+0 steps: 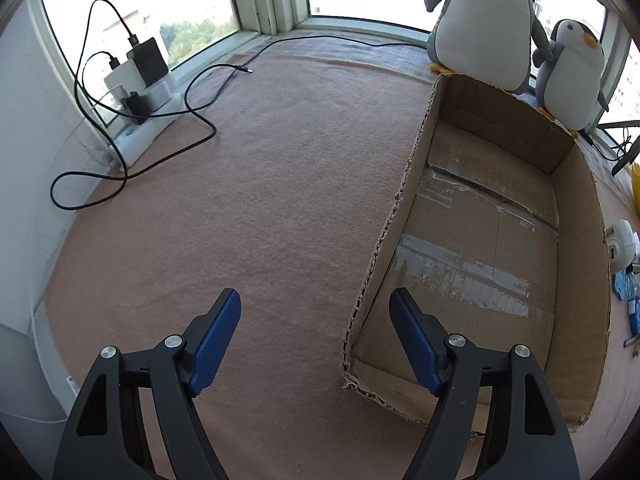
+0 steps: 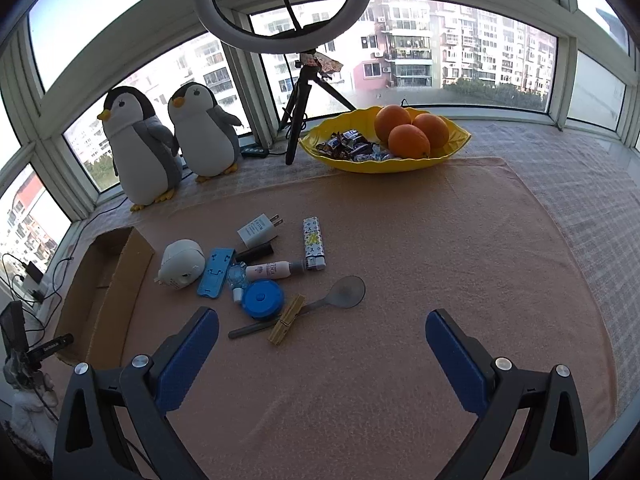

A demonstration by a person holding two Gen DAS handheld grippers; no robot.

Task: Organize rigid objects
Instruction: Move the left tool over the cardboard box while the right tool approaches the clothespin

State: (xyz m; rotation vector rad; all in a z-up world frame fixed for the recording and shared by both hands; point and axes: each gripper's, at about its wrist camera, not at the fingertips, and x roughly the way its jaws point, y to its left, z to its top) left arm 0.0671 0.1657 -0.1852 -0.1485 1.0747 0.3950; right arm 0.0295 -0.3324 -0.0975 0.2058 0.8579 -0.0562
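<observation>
An empty cardboard box [image 1: 576, 264] lies on the pink cloth; its left wall runs up between the fingers of my left gripper [image 1: 316, 300], which is open, the right finger hanging over the box and touching nothing. In the right wrist view the same box [image 2: 132, 264] sits at the left. Beside it lies a cluster of small items: a white round device [image 2: 180, 264], a blue stand [image 2: 216, 272], a white plug [image 2: 256, 232], a lighter [image 2: 313, 246], a small tube [image 2: 272, 270], a blue round case [image 2: 262, 298], a wooden clothespin [image 2: 285, 320] and a grey spoon [image 2: 340, 294]. My right gripper [image 2: 322, 328] stands open and empty just in front of them.
Two plush penguins [image 2: 140, 148] stand by the window behind the box. A yellow bowl [image 2: 352, 162] holds oranges and sweets beside a ring-light tripod [image 2: 298, 120]. A power strip with chargers [image 1: 140, 100] and looping black cables [image 1: 200, 120] lie at the far left.
</observation>
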